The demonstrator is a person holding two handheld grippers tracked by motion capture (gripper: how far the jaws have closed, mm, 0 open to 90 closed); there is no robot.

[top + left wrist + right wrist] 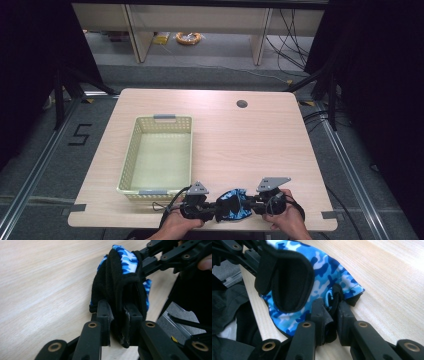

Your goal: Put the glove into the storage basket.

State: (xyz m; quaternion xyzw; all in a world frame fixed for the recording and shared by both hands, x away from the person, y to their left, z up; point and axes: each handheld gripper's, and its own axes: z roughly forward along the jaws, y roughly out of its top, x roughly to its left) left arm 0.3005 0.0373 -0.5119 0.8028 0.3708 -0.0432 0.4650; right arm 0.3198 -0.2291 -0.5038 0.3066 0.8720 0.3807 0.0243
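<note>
A blue camouflage glove with black trim lies at the table's front edge, between my two grippers. My left gripper grips its left side; in the left gripper view its jaws are pressed on the black fabric of the glove, shut on it. My right gripper holds the other side; in the right gripper view its jaws pinch a fold of the glove at the black edge. A hand holds each gripper from below.
A pale yellow plastic basket with grey handles stands on the table's left half, just behind my left gripper. A round cable hole sits at the far right of the wooden table. The table's front edge runs right under the glove.
</note>
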